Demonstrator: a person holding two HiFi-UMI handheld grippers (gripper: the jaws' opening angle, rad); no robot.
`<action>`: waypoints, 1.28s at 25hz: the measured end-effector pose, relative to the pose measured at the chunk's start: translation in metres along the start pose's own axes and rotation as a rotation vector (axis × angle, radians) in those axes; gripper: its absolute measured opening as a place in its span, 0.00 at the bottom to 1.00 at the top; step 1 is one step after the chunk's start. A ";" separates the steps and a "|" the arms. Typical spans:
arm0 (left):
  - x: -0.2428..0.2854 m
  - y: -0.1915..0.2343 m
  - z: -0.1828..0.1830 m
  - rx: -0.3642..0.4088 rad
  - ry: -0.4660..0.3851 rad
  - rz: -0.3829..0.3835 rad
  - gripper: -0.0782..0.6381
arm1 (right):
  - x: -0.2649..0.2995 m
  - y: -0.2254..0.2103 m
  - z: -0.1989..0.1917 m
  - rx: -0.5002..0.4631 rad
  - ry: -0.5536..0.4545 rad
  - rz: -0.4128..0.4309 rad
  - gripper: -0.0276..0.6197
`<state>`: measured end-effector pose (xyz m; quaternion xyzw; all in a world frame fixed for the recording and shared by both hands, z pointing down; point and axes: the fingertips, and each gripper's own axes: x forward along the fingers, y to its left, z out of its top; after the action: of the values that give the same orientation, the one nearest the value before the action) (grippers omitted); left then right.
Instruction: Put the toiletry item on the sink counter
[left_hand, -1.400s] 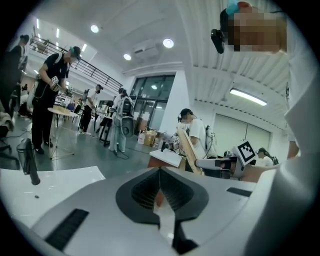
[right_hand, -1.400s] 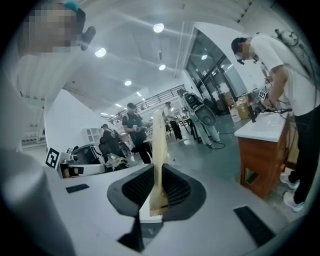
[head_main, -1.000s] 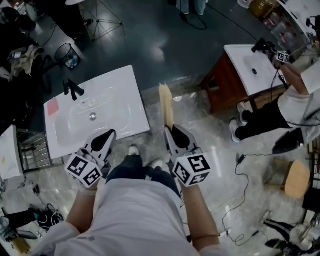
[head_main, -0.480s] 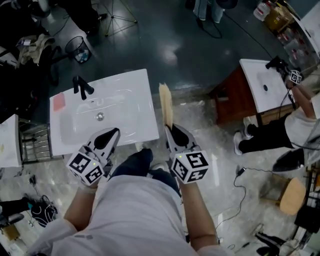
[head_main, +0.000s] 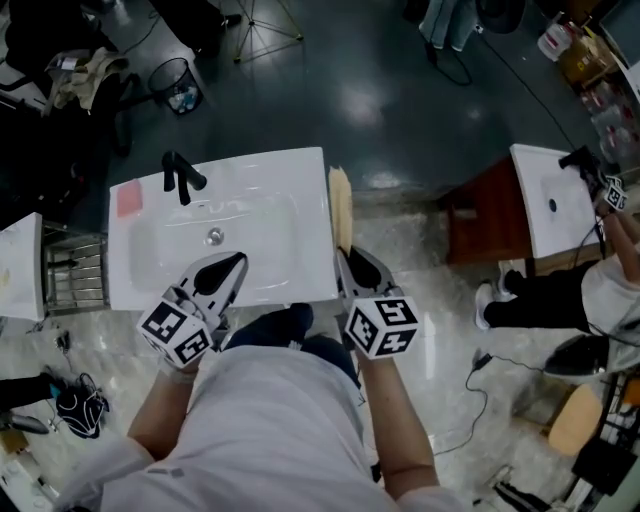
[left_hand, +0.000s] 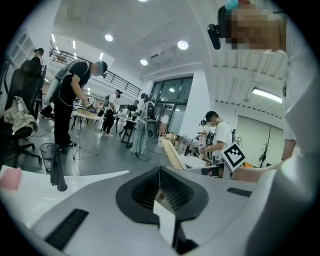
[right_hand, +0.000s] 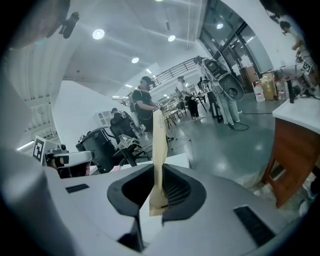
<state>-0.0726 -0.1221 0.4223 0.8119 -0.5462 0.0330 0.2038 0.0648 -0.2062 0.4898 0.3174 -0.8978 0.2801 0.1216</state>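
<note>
- The toiletry item, a long, flat tan packet, is pinched at its lower end in the right claw and stands up out of it.
- In the head view the toiletry item points away from the person, along the right edge of the sink counter and just off its white top (not on the surface).
- The right claw is held in front of the counter's near right corner, over the pale floor.
- The left claw is pressed together with nothing between its 2 jaws.
- From above, the left claw hangs over the near edge of the counter.
- A black faucet stands at the far side of the basin, and a pink pad lies at the counter's far left corner.
- Well off to the right, another person bends toward a 2nd sink on a brown cabinet.
</note>
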 end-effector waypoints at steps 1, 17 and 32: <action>0.001 0.006 -0.001 -0.005 0.000 0.004 0.13 | 0.009 -0.001 -0.001 0.001 0.009 0.001 0.13; 0.020 0.082 -0.007 -0.080 0.061 0.029 0.13 | 0.125 -0.026 -0.026 0.034 0.144 -0.065 0.13; 0.045 0.140 -0.036 -0.149 0.122 0.081 0.13 | 0.213 -0.087 -0.073 0.112 0.286 -0.136 0.13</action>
<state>-0.1745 -0.1930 0.5085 0.7681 -0.5661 0.0501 0.2950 -0.0405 -0.3264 0.6710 0.3406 -0.8307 0.3633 0.2489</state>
